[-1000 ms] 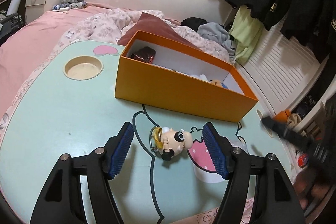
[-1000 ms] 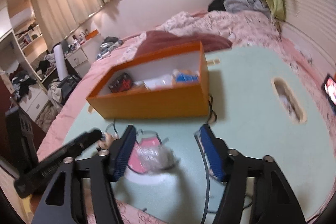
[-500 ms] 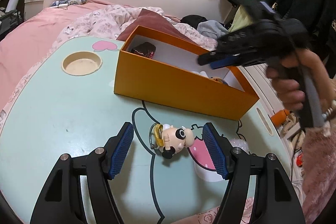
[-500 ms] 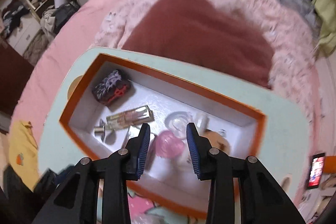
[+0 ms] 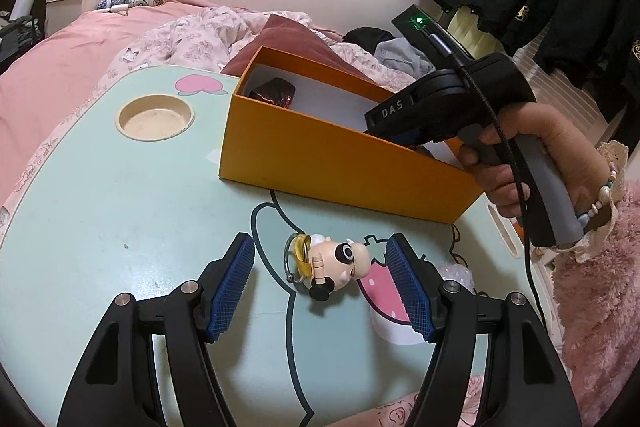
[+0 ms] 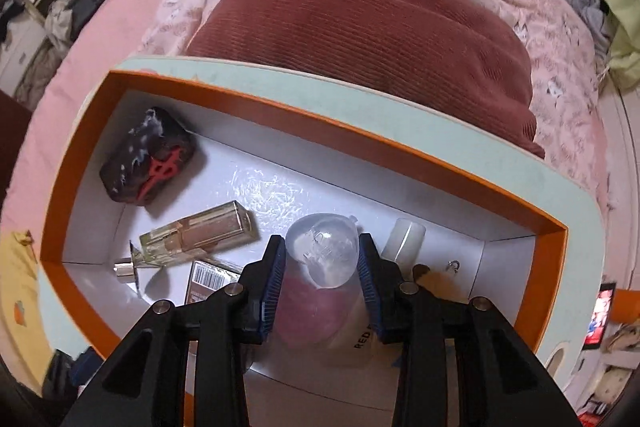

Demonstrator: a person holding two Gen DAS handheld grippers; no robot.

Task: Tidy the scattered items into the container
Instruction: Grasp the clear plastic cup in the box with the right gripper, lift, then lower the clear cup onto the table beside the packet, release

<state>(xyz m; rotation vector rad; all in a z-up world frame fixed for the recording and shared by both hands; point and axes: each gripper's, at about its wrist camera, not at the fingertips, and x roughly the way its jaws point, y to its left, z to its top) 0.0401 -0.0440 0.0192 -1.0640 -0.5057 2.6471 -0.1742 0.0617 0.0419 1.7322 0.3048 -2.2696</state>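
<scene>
Figurine lies between left tool's open pads.

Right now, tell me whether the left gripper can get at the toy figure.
Probably yes. The toy figure lies on the table between the open left gripper pads, nothing over it. The right gripper is over in the box.

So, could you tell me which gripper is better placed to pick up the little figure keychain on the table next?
Left. The left gripper is open, with the figure keychain lying between its pads. The right gripper is over the orange box, shut on a clear capsule.
</scene>
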